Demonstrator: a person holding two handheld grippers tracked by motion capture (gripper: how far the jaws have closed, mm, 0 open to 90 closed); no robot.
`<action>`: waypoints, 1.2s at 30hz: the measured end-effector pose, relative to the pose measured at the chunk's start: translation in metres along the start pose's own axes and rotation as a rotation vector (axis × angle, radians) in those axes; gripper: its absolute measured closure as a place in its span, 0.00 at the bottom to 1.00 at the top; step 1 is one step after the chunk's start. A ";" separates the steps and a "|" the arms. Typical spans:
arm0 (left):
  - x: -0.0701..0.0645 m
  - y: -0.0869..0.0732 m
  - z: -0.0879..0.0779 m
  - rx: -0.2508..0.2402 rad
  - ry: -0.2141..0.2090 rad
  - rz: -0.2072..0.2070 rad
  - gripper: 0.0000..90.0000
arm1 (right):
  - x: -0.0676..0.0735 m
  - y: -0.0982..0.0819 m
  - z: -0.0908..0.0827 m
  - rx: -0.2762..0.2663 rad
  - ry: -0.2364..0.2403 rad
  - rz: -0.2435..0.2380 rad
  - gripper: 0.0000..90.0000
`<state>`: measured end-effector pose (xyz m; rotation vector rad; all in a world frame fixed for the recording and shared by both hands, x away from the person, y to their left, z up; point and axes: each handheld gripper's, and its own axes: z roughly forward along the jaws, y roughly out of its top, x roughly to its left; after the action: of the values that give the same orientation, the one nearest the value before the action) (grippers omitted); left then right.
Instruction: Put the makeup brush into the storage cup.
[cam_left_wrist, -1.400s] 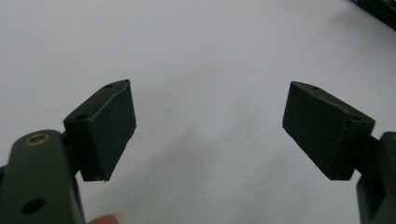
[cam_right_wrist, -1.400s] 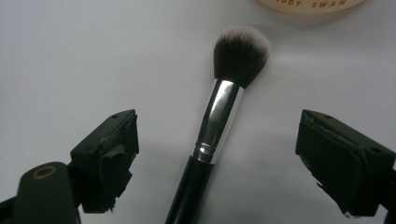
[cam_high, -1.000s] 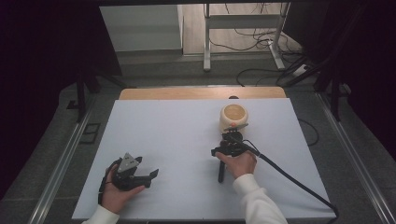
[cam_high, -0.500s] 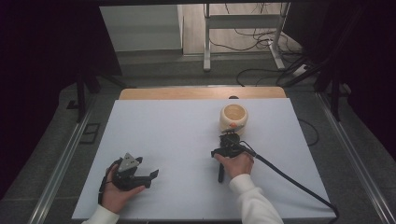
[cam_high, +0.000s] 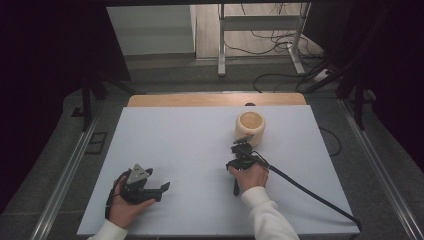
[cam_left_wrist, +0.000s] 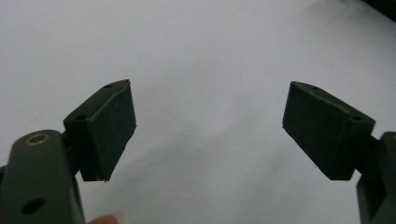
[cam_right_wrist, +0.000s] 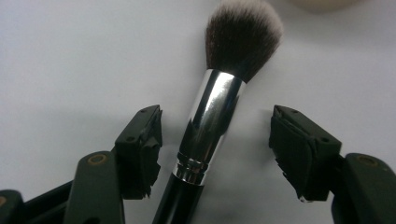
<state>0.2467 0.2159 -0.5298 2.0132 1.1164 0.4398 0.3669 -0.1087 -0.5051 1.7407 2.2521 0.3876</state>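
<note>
A makeup brush (cam_right_wrist: 211, 128) with a black handle, shiny metal collar and dark, pale-tipped bristles lies on the white table (cam_high: 190, 145). My right gripper (cam_right_wrist: 215, 116) is open, with one jaw on each side of the collar and a gap to the brush on both sides. In the high view the right gripper (cam_high: 243, 146) points toward a cream bowl (cam_high: 250, 125), and the brush's handle end (cam_high: 235, 189) sticks out behind the hand. My left gripper (cam_high: 159, 189) rests near the table's front left. In its own view the left gripper (cam_left_wrist: 208, 91) is open over bare table.
The right gripper's black cable (cam_high: 310, 192) trails across the table to the front right corner. A wooden strip (cam_high: 215, 100) runs along the far edge. Beyond it are floor cables and a metal stand (cam_high: 260, 30).
The right forearm has drifted slightly to the left. The left hand and its gripper have stayed in place.
</note>
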 end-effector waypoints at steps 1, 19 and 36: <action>0.000 0.000 0.000 0.001 0.001 0.001 0.20 | 0.001 0.001 0.000 0.007 -0.005 0.005 0.43; 0.001 0.000 0.000 0.005 0.002 0.001 0.20 | 0.002 0.007 -0.003 0.049 0.005 0.028 0.79; 0.002 -0.001 0.000 0.002 0.007 -0.002 0.20 | -0.008 0.010 -0.026 0.007 0.089 -0.020 0.80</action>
<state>0.2474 0.2173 -0.5305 2.0134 1.1236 0.4448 0.3683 -0.1152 -0.4766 1.7358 2.3333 0.4623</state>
